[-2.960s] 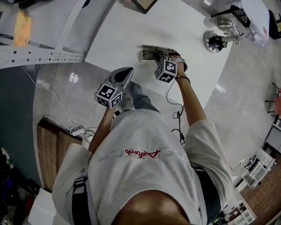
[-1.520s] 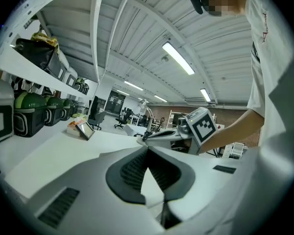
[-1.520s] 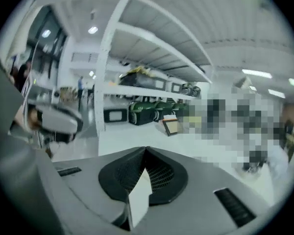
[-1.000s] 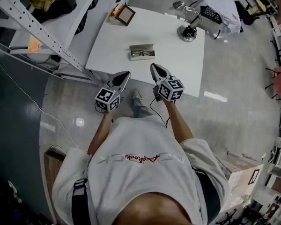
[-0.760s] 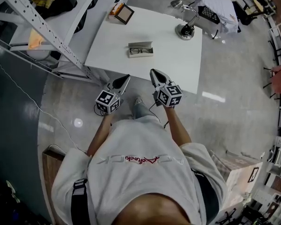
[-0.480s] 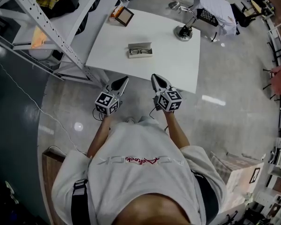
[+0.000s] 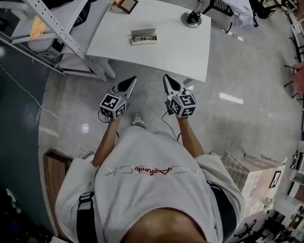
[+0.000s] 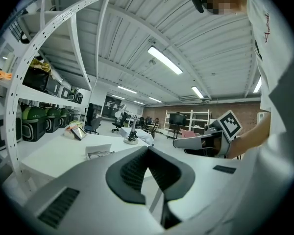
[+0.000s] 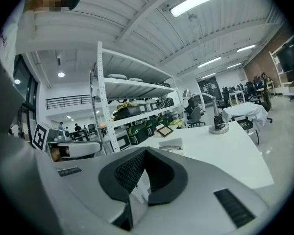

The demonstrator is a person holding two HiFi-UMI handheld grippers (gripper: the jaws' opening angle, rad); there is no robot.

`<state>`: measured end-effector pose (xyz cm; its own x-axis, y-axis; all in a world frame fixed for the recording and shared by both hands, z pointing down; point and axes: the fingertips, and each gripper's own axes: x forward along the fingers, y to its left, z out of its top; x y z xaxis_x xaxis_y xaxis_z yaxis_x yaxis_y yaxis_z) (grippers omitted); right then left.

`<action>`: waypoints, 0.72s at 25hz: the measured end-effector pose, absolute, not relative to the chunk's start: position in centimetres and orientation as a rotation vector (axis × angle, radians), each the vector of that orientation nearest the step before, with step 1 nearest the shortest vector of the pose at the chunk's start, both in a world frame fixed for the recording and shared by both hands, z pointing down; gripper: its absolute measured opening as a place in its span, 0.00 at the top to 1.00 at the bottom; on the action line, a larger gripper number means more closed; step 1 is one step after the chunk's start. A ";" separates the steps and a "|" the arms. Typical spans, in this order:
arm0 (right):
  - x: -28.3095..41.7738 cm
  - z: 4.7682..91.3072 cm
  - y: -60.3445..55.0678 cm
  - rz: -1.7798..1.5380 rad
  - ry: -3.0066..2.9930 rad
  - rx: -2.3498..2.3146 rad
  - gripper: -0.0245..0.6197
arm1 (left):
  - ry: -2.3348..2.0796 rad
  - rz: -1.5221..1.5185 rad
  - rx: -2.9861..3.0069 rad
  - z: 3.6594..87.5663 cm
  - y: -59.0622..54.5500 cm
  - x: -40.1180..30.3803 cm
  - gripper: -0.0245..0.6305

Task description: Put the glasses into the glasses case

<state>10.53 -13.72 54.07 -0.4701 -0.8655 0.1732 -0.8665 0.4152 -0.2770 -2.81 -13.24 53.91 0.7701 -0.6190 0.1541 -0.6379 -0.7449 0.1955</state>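
Person [image 7: 157,186] steps farther back from bench [image 7: 177,44], left gripper [image 7: 130,80] and right gripper [image 7: 166,78] fingers pressed together, empty; glasses [image 7: 142,38] lie in open case [image 7: 152,33], so placement looks done.

White table [image 7: 172,42] in the upper middle of the frame, standing on a grey glossy floor [image 7: 243,85]. Three things sit on it, well apart. Open case [image 7: 144,32] is left of centre with glasses [image 7: 143,37] inside. Dark frame [image 7: 127,3] is at the table's upper left corner. Lamp [image 7: 193,18] with a round base is at the upper right corner.
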 end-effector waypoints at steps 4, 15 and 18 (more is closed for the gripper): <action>11.8 54.8 -10.0 0.530 -2.637 1.607 0.93 | -0.969 0.124 2.728 54.4 -9.4 -1.0 0.93; 13.4 54.7 -0.6 0.521 -2.665 1.592 0.93 | -0.966 0.149 2.737 54.6 0.4 1.8 0.93; 13.6 55.0 2.4 0.514 -2.662 1.586 0.94 | -0.950 0.157 2.728 55.1 3.6 2.6 0.93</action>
<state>13.56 2.41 55.03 -0.4901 -0.8557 0.1663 -0.8560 0.4364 -0.2772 2.56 3.60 55.05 0.7819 -0.5964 0.1817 -0.6231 -0.7568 0.1974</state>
